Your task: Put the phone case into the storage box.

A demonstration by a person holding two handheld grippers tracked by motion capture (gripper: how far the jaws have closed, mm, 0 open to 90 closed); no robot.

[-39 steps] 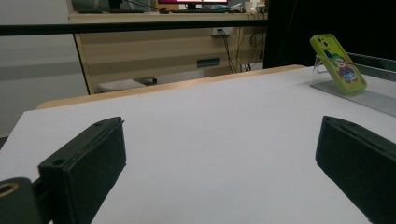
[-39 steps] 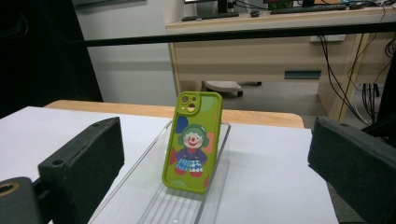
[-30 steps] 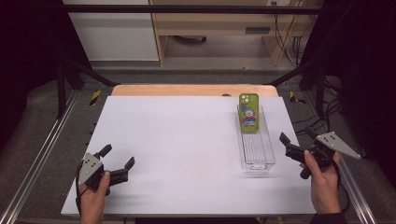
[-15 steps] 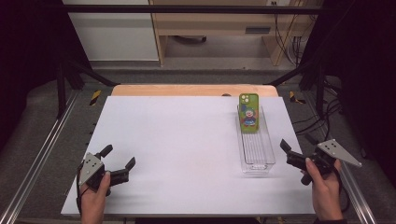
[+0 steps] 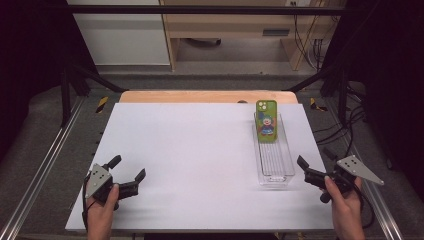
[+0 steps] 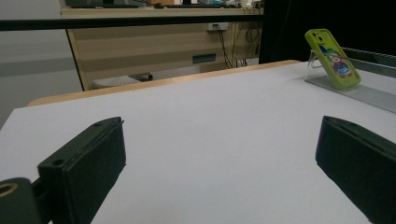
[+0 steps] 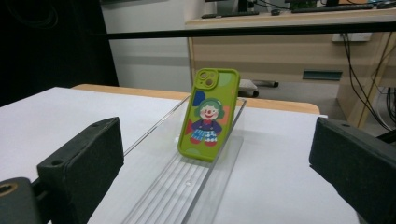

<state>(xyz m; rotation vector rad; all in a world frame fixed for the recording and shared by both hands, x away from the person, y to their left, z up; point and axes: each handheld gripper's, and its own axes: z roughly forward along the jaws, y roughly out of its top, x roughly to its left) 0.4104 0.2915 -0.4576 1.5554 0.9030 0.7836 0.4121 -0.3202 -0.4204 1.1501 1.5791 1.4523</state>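
Two black two-jaw grippers wait at the near edge of the white table (image 5: 200, 150), one in each hand. At the near left corner the left gripper (image 5: 127, 175) rests low with its jaws spread wide and nothing between them, well apart from anything worth grasping. Farther right, a lime-green phone with a cartoon clown on its case (image 5: 266, 121) leans upright against the far end of a long clear plastic tray (image 5: 274, 162), whose long axis runs away from the person. The right gripper (image 5: 316, 165) hovers just beside the tray's near right corner, jaws likewise wide and empty (plainly the nearer hand), and its own view looks straight up the tray at the phone's back. I cannot make out the screen side, or what props it.
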